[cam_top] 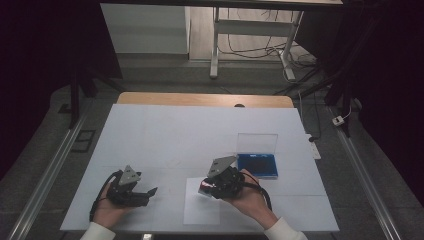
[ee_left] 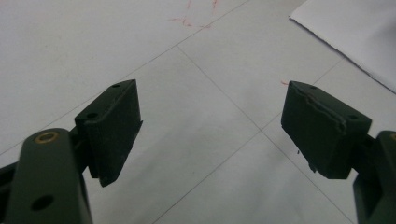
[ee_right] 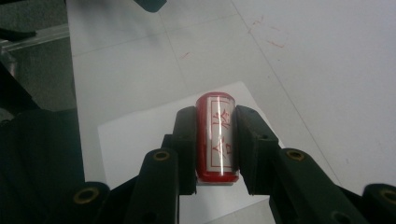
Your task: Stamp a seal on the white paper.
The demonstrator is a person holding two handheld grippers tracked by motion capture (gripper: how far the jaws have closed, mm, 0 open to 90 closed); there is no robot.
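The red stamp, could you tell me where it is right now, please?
The red stamp sits clamped in the right tongs, above the small paper sheet near the table's front edge, left of the blue ink pad.

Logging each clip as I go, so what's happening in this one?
A person at a white-covered table holds tongs in each hand. The right tongs are shut on a red stamp with characters on it, held above a small white sheet of paper. The left tongs are open and empty over the table surface. An open blue ink-pad case sits just beyond the right hand.
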